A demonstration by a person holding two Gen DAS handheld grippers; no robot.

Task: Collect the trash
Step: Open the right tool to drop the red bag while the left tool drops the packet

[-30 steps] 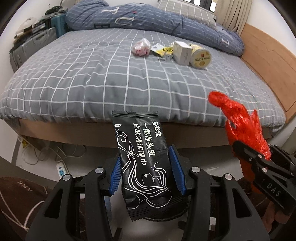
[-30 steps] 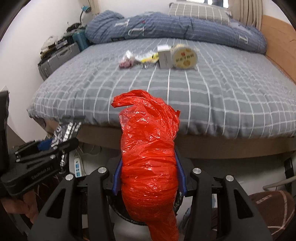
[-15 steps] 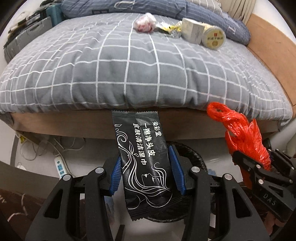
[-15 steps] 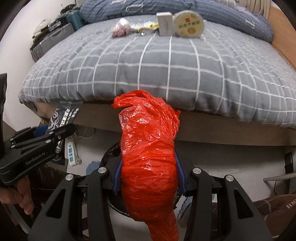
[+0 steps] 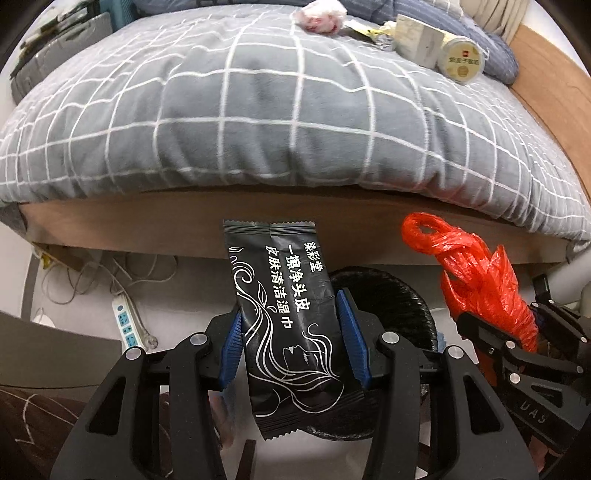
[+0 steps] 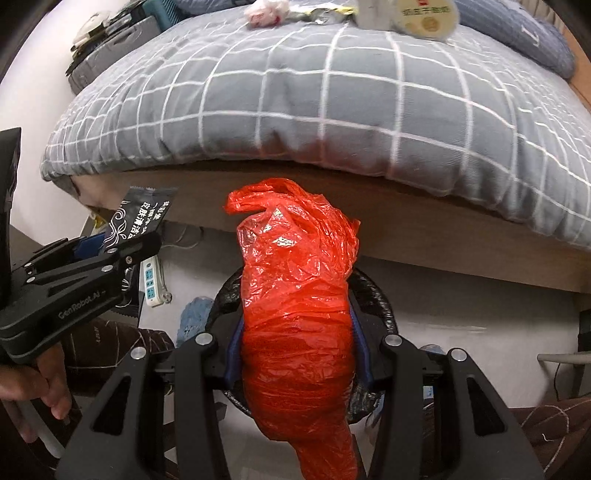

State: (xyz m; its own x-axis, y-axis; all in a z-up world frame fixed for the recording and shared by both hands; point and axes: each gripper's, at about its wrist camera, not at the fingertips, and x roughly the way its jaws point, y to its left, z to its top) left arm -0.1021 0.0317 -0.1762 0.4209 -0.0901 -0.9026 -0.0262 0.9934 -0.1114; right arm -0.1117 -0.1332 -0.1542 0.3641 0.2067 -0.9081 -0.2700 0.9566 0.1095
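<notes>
My left gripper [image 5: 291,332] is shut on a black wet-wipe packet [image 5: 284,314] with white lettering, its blue pads pressing both long edges. My right gripper [image 6: 295,350] is shut on a crumpled red plastic bag [image 6: 295,295]. Both hang tilted downward over a round bin lined with a black bag [image 5: 391,295], [image 6: 373,291], on the floor beside the bed. From the left wrist view the red bag [image 5: 480,273] shows at right; from the right wrist view the packet [image 6: 138,218] shows at left. More trash lies far off on the bed: a pink-white wad [image 5: 319,16], a wrapper [image 5: 369,31], a white box [image 5: 417,35], a round tub [image 5: 461,61].
The bed with a grey checked duvet [image 5: 258,110] and wooden frame [image 5: 129,229] fills the upper view. A white power strip [image 5: 127,323] and cables lie on the floor at left. A person's hand [image 6: 40,384] holds the left gripper. Suitcases [image 6: 107,44] stand at far left.
Both grippers have sunk toward the floor and tipped further down; the bed has slid up the frames and the black-lined bin has come into view behind the held packet and bag.
</notes>
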